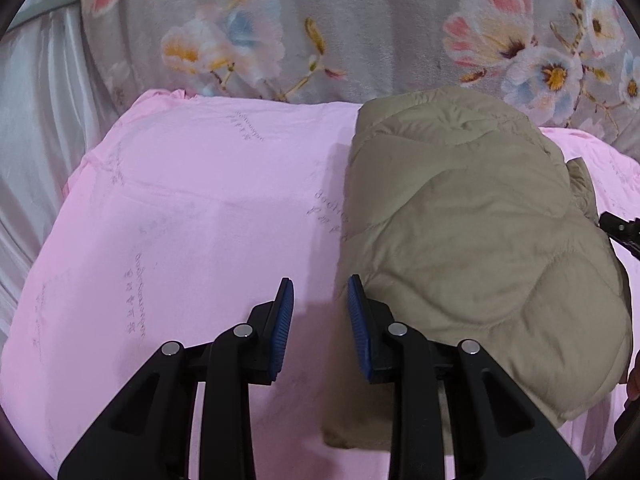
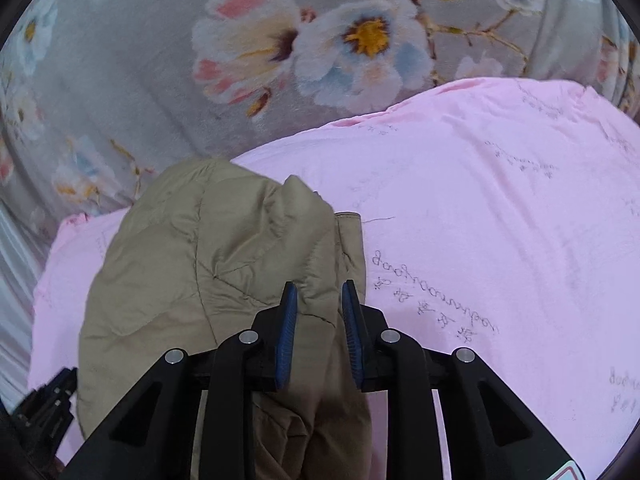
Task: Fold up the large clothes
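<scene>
- A pink sheet (image 1: 192, 208) is lying under both your tongs, with faint grey script printed across it; in the right wrist view it is spreading out to the right of and beyond the tongs (image 2: 500, 200).
- A grey floral blanket (image 1: 360, 20) is lying past the far edge of the sheet, ahead of both tongs (image 2: 140, 80).
- The khaki quilted jacket (image 1: 472, 240) is lying folded into a bundle on the sheet. From your left tongs it is sitting ahead and to the right, with its near-left edge running under the right-hand finger. From your right tongs it is lying ahead and to the left, and directly below the fingers (image 2: 192, 272).
- Your left tongs (image 1: 320, 332) are standing parted, with only pink sheet showing in the gap; the right pad is sitting just beside the jacket's edge, and whether it is touching is not clear.
- Your right tongs (image 2: 318, 336) are hanging over the jacket's right edge with the jaws parted and a ridge of khaki fabric showing between the blue pads; you are not pinching it, since gaps are showing on both sides.
- A bit of the right tongs is peeking in at the left view's right edge, just beside the jacket.
</scene>
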`<control>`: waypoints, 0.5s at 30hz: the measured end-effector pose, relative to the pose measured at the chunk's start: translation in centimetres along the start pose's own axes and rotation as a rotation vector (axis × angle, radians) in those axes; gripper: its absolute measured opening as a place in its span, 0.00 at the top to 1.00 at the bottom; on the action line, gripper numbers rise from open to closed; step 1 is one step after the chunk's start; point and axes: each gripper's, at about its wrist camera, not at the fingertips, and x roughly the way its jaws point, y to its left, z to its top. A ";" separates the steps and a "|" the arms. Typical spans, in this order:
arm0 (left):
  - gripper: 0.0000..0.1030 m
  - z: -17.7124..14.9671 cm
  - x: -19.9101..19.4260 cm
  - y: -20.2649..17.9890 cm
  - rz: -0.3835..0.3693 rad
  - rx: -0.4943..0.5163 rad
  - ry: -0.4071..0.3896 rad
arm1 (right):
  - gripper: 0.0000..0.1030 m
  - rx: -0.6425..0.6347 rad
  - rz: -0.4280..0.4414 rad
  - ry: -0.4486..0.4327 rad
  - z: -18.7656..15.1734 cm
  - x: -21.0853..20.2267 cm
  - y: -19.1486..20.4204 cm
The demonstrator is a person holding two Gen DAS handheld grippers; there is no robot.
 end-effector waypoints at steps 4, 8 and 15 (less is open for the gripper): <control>0.57 0.9 1.0 2.8 -0.141 -0.115 0.063 | 0.74 -0.036 -0.073 0.099 -0.3 2.1 -0.5; 0.19 2.0 3.3 4.8 -0.250 -0.251 0.119 | 0.73 0.023 0.000 0.206 -1.3 4.7 -0.7; 0.73 3.2 3.0 3.6 -0.317 -0.154 0.131 | 0.91 -0.093 0.059 0.156 -2.1 4.1 4.7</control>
